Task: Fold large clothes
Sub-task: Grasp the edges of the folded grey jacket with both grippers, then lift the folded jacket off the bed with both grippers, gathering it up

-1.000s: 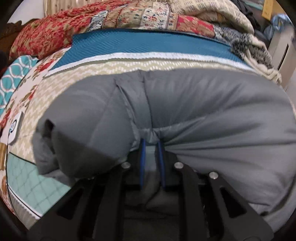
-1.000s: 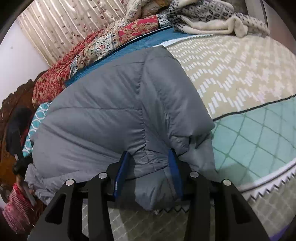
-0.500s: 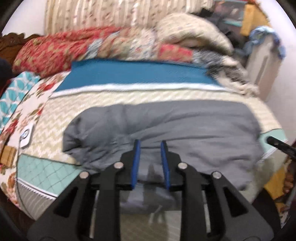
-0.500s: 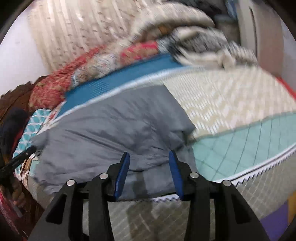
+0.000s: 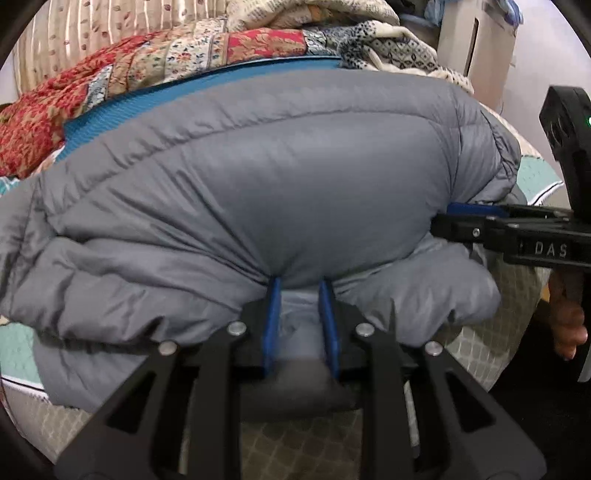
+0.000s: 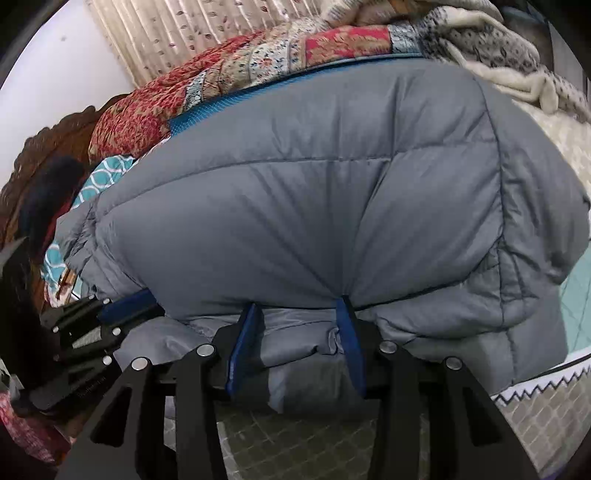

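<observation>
A grey puffer jacket (image 5: 280,184) lies folded in puffy layers on the bed, and fills the right wrist view (image 6: 332,206) too. My left gripper (image 5: 300,291) is pushed into the jacket's near edge, its blue fingers narrowly apart with grey fabric between them. My right gripper (image 6: 299,314) is pressed into the same near edge further right, its blue fingers wider apart with a fold of fabric between them. Each gripper shows in the other's view, the right one (image 5: 480,218) and the left one (image 6: 110,314), both at the jacket's edge.
The bed has a patterned cover (image 6: 569,402) with a teal and beige print. A red patchwork quilt (image 5: 110,77) and knitted blankets (image 6: 498,48) are piled at the back. A white cabinet (image 5: 476,33) stands at the far right. A curtain (image 6: 177,33) hangs behind.
Half a second ago both grippers were pulled back from the jacket, which lay flatter. Now both are pushed into its near edge again, and the jacket bulges up in thick folds.
</observation>
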`<state>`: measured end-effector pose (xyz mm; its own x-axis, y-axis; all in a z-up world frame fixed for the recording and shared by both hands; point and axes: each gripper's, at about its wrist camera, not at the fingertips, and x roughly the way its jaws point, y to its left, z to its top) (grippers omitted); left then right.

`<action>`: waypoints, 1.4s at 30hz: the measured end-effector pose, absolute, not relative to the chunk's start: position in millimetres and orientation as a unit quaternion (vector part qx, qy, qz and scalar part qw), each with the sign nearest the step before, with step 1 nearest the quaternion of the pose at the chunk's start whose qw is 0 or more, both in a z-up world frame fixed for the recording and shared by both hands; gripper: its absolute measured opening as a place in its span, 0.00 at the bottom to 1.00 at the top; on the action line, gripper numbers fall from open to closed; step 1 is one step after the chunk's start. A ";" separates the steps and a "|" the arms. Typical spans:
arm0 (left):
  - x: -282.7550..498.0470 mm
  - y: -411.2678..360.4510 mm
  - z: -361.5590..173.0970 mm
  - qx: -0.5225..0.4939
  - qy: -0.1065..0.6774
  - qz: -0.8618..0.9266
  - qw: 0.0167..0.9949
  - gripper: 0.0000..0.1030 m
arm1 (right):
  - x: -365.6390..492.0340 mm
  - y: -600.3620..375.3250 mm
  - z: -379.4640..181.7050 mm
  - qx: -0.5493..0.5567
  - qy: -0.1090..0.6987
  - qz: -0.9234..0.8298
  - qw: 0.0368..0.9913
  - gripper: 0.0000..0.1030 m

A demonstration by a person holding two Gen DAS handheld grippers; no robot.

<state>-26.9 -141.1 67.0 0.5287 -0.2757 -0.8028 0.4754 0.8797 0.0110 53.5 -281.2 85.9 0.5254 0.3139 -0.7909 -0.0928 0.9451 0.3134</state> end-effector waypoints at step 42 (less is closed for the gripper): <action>54.9 58.7 49.2 -0.224 0.556 -0.175 0.781 0.89 | 79.8 -364.5 85.2 0.317 0.466 0.107 0.819 0.67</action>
